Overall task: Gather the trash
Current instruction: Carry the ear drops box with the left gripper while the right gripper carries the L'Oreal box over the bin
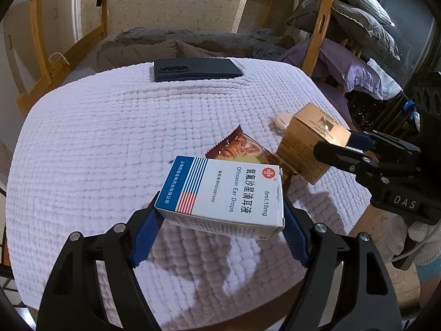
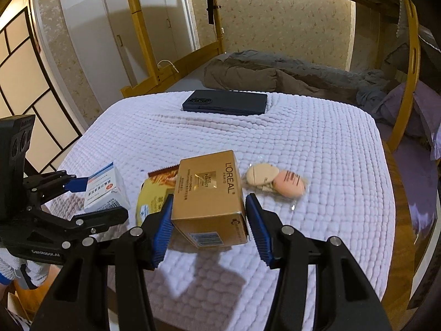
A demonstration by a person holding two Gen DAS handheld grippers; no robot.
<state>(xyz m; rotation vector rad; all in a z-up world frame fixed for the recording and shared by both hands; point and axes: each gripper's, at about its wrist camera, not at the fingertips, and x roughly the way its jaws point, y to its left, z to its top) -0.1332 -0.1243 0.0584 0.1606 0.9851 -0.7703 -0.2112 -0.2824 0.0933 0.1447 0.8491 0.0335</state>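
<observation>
Gripping ear-drops box, gold carton, seemingly.

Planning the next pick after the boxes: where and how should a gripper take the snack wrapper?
Grip the snack wrapper by its serrated brown end, which sticks out clear of the ear drops box and gold box. It lies flat on the white blanket, so come from above, probably with one finger sliding under that edge.

Ear drops box between left gripper pads, raised over quilted cover. L'Oreal box right of it between right gripper pads, snack wrapper between boxes, sponge packet further right. Phone at far edge, well apart.
</observation>
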